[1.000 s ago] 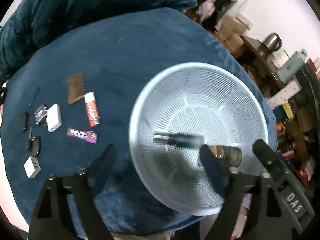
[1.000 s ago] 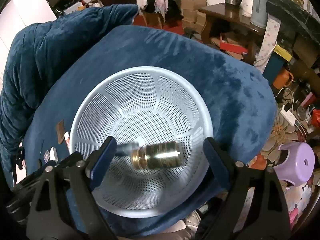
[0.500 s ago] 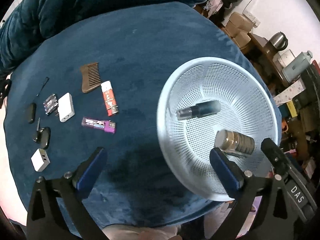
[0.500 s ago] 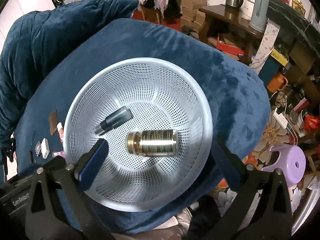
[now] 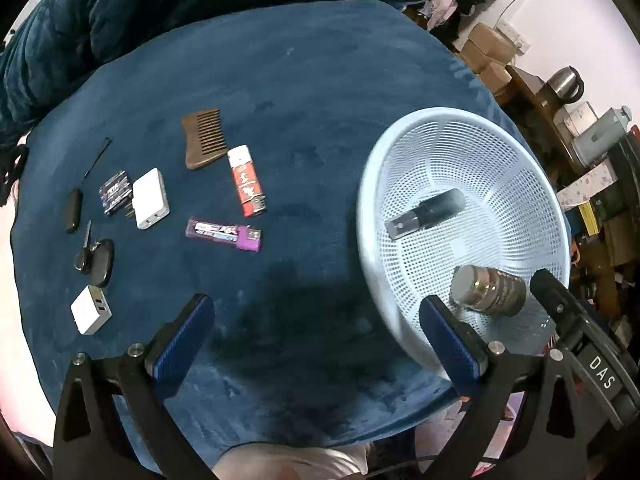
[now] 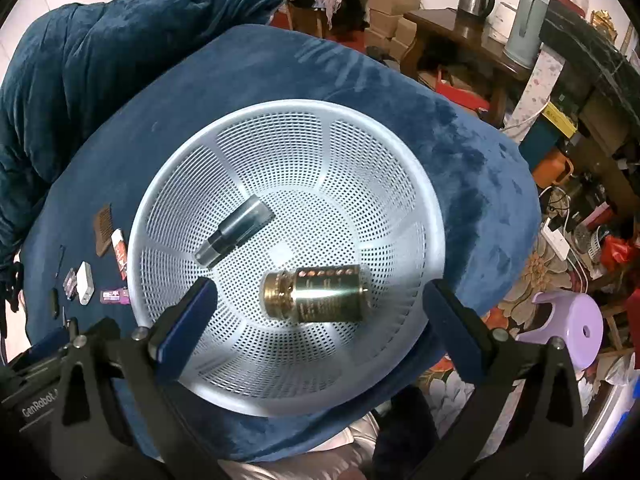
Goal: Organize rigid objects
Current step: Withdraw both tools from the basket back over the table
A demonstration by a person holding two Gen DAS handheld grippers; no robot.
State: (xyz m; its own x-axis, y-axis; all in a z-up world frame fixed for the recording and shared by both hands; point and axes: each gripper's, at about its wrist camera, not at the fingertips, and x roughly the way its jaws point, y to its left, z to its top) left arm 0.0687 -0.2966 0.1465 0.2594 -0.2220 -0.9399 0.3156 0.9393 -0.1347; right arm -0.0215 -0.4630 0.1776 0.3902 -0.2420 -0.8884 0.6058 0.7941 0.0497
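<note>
The left claw (image 5: pixel 316 332) is held wide apart over bare blue cloth of the desk (image 5: pixel 304 80), and nothing is grasped by it. The right claw (image 6: pixel 320 316) is also spread wide and empty, above the basket (image 6: pixel 192 152). Both claws have just been opening, and no thing is seen between the jaws of either.

In the right wrist view, the gold jar (image 6: pixel 316 294) is seen lying on its side in the basket, below the gap of the right claw and apart from both fingers. The dark spray bottle (image 6: pixel 234 230) is laid slanted beside it, nearer to the left finger.

The basket is pale blue, round and full of small holes. The jar is shiny, with a ribbed cap. Left of the basket, on the cloth, a brown comb (image 5: pixel 202 138), a red lighter (image 5: pixel 248 182), a purple lighter (image 5: pixel 224 234), a white charger (image 5: pixel 150 198) and a white plug (image 5: pixel 91 309) are spread out, near each other.

Compared with one second ago, the left claw is found shifted away from the basket toward the small things, and the jar and the bottle are no longer blurred.
</note>
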